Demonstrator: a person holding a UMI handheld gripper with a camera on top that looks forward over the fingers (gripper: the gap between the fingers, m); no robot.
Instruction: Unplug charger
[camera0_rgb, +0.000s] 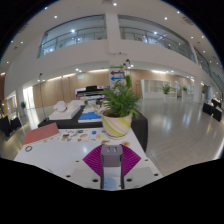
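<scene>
Charger (111, 154) sits between the gripper (111, 160) pads on white table (60, 150)

Bright, even daylight — ceiling spots (112, 5) glare, glossy floor (175, 125) reflects (strong fisheye bending at edges).

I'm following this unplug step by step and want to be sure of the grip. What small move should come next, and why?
Probably a short, straight pull back. The gripper appears to have its magenta pads against both sides of a small grey block, likely the charger, at the near edge of the white table, with the potted plant just beyond. The socket itself isn't visible, so pull gently.
</scene>
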